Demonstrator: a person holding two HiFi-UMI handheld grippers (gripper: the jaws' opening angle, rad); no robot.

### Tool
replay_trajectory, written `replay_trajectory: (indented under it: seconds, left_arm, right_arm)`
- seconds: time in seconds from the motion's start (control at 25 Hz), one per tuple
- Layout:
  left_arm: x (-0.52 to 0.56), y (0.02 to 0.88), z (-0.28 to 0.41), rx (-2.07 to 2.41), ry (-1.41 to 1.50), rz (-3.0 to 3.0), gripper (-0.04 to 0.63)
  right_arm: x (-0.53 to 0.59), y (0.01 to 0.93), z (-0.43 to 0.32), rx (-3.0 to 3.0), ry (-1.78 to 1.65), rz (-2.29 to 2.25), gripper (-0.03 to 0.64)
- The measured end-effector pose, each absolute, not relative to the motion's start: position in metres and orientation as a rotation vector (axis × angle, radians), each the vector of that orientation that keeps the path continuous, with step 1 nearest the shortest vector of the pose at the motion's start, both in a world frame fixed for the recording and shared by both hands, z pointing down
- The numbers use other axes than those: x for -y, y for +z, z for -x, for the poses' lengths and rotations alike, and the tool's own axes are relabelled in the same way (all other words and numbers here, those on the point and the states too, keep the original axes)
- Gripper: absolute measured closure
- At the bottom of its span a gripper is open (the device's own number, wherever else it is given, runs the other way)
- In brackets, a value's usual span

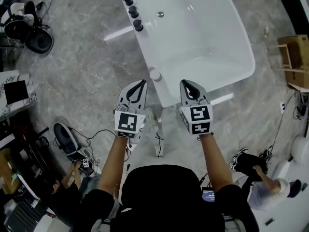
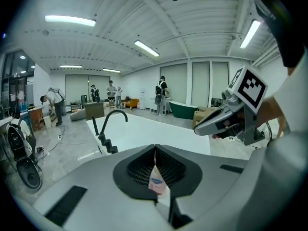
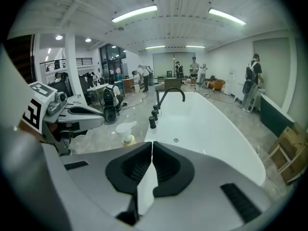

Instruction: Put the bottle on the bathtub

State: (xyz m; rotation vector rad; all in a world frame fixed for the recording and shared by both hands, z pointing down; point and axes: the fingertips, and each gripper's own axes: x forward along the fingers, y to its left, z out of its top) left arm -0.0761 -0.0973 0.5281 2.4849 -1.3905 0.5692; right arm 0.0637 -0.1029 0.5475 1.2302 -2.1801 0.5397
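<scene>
Evidently the bottle (image 1: 155,75) stands upright on the near left corner of the bathtub (image 1: 203,47), on its rim, so the placement looks done (its pump head shows plainly from the right gripper view). The left gripper (image 1: 142,82) hangs just beside it without touching. Its jaws are pressed together on nothing, and a sliver of label shows through the slit behind their tips. The right gripper (image 1: 185,82), over the tub's near end, is likewise closed tight and empty. Both seem held clear so the bottle stays undisturbed.

Left claw (image 1: 140,84), right claw (image 1: 187,84) held side by side, tilted downward; jaws of both pressed together.
</scene>
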Motion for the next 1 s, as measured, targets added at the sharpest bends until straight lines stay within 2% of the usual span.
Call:
replay_trajectory:
  seconds: [0.72, 1.0]
  left_arm:
    - [0.084, 0.325, 0.050, 1.366, 0.206, -2.679, 0.581]
    - [0.074, 0.264, 0.046, 1.406, 0.158, -2.747, 0.581]
  right_arm:
    - [0.097, 0.381, -0.082, 2.333, 0.408, -1.454, 0.594]
    - [0.087, 0.327, -0.088, 2.393, 0.345, -1.509, 0.594]
